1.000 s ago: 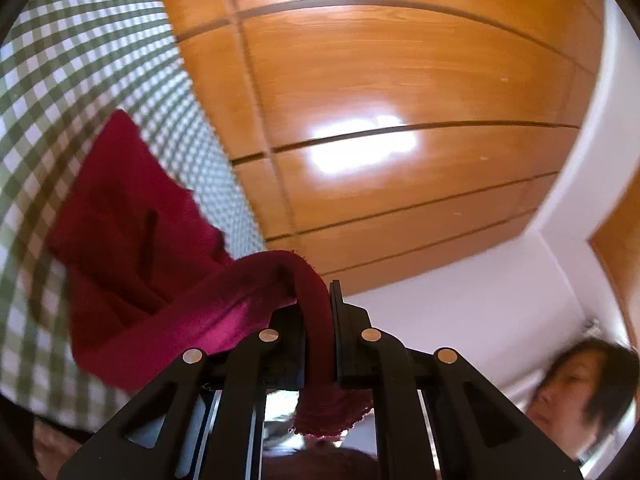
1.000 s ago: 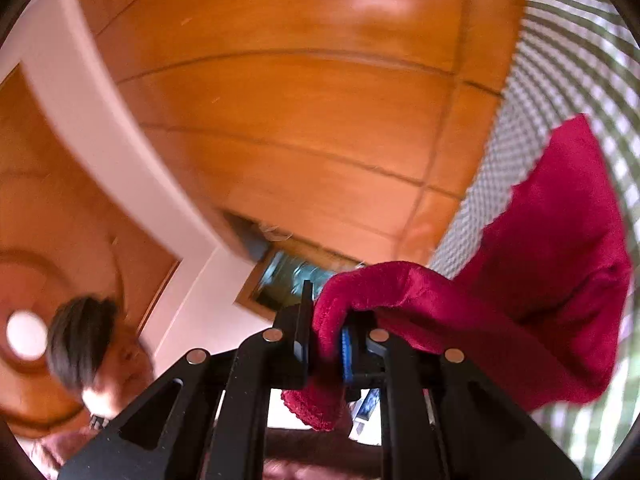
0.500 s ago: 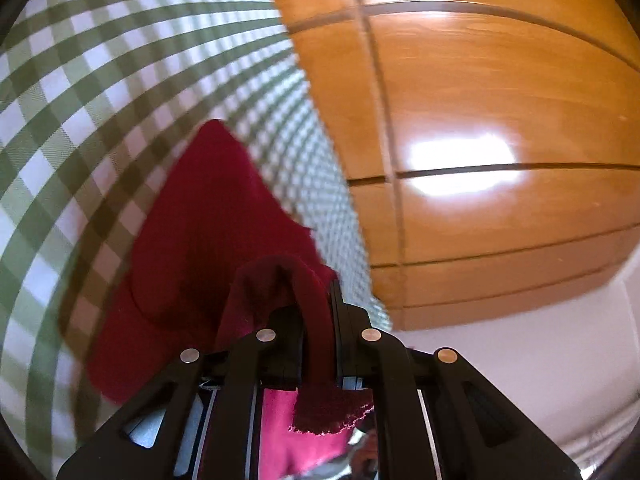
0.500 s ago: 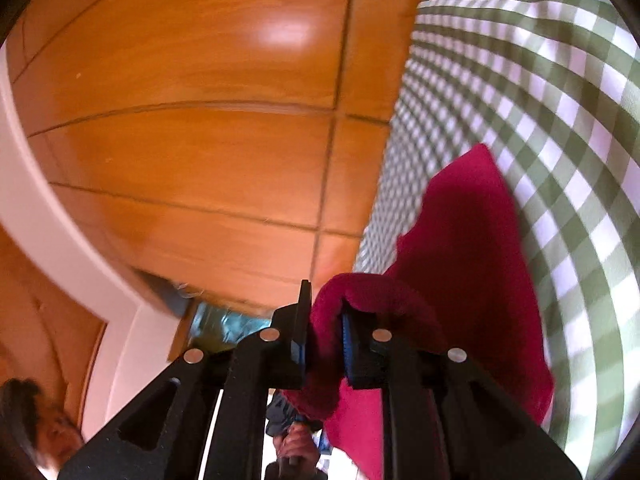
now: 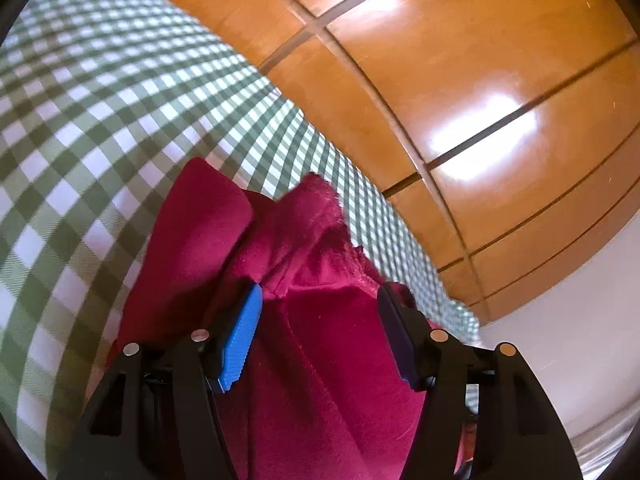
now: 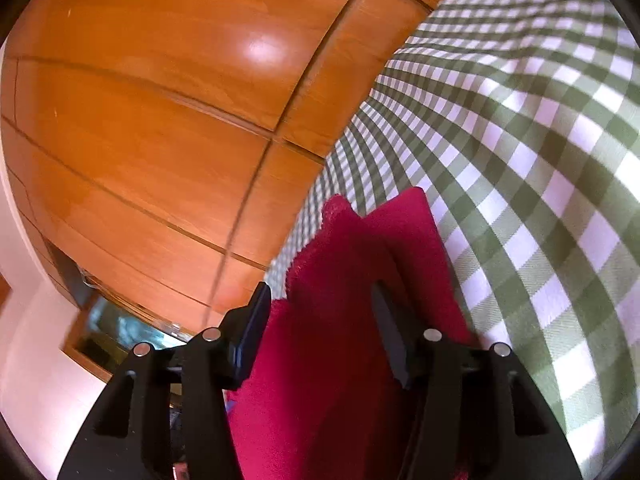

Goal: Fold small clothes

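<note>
With both the left gripper (image 5: 318,300) and right gripper (image 6: 320,300) spread apart over the red cloth (image 5: 320,360) lying on the checked table (image 5: 80,120), they should lift away cleanly without snagging the fold.

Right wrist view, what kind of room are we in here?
Most likely a room in a home, not a lab. A green and white checked cloth covers the work surface, glossy wooden panelling runs behind it, and a small red garment lies on the cloth for folding.
</note>
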`<state>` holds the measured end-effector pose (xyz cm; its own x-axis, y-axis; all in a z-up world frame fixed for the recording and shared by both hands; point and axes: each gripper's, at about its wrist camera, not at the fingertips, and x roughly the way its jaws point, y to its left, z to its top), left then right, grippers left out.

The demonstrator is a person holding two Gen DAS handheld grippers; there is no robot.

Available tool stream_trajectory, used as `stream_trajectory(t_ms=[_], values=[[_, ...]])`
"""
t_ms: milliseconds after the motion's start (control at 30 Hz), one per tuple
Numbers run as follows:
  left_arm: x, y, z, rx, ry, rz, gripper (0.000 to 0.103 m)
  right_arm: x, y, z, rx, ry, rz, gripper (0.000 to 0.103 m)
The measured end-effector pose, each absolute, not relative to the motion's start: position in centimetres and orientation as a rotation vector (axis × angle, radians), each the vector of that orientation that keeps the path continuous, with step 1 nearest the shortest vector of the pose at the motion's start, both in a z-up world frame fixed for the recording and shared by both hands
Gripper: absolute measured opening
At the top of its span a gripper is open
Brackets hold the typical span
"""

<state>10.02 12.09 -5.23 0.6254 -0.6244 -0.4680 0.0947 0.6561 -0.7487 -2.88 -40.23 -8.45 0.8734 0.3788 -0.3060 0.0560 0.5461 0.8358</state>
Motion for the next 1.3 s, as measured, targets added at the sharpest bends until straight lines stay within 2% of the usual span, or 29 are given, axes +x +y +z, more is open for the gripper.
stream_trajectory(t_ms=[233,333,400,533,633,733,1000,1200,1267,1300], values=[[9.0,10.5,-1.4,-0.651,0.827,-0.343,0.059,-0.9,-33.4,-3.1,0.426,0.653,0.067,0.053],[10.3,7.2,0.2,-0.501,0.866,-0.335,0.059,1.7,-31.2,-2.8,0.289,0.764,0.045,0.036],[11.3,5.1,0.4,-0.409,0.888,-0.352,0.059,2.7,-30.7,-3.6,0.274,0.810,0.033,0.031],[13.5,1.9,-1.0,-0.233,0.947,-0.322,0.059,5.5,-30.7,-5.3,0.233,0.855,0.008,0.028],[15.6,1.1,-3.4,-0.167,1.004,-0.281,0.059,6.9,-30.5,-6.1,0.181,0.862,-0.017,0.028],[16.7,0.8,-5.1,-0.129,0.978,-0.271,0.059,7.8,-29.8,-6.9,0.105,0.848,-0.047,0.028],[16.3,1.0,-5.6,-0.168,0.930,-0.332,0.070,7.8,-29.2,-7.5,0.074,0.818,-0.070,0.030],[13.4,3.1,-4.1,-0.289,0.839,-0.355,0.071,7.6,-29.0,-7.4,0.065,0.810,-0.074,0.031],[12.0,3.8,-3.5,-0.290,0.811,-0.333,0.078,7.7,-28.9,-7.4,0.063,0.810,-0.076,0.031],[11.4,4.1,-3.2,-0.300,0.800,-0.335,0.078,7.7,-28.9,-7.4,0.063,0.809,-0.076,0.031]])
